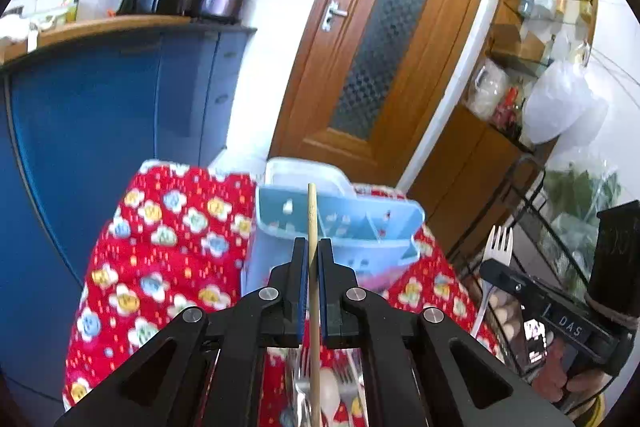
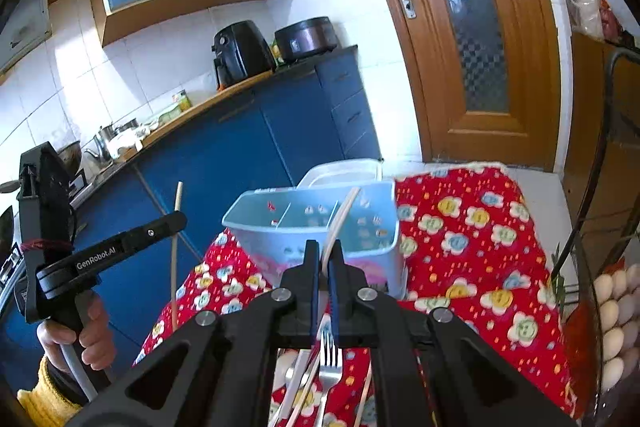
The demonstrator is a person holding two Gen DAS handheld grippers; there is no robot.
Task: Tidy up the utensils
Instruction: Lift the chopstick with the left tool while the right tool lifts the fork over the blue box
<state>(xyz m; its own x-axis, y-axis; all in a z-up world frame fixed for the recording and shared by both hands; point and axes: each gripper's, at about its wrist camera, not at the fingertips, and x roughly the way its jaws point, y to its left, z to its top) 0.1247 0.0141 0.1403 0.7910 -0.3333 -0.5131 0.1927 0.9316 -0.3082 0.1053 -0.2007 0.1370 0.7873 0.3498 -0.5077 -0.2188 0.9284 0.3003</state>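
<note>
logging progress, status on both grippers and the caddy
Left gripper shut on chopstick. Right gripper shut on white plastic fork. Blue utensil caddy ahead, nothing blocking.

Red flower-patterned tablecloth (image 2: 472, 227), pale blue caddy (image 2: 312, 227), white fork (image 1: 496, 259), blue cabinets (image 1: 100, 115).

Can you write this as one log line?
left gripper: holds chopstick | right gripper: holds white fork | blue caddy: ahead

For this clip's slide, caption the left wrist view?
Left hand-held gripper clamps a wooden chopstick before the blue utensil caddy.
</note>
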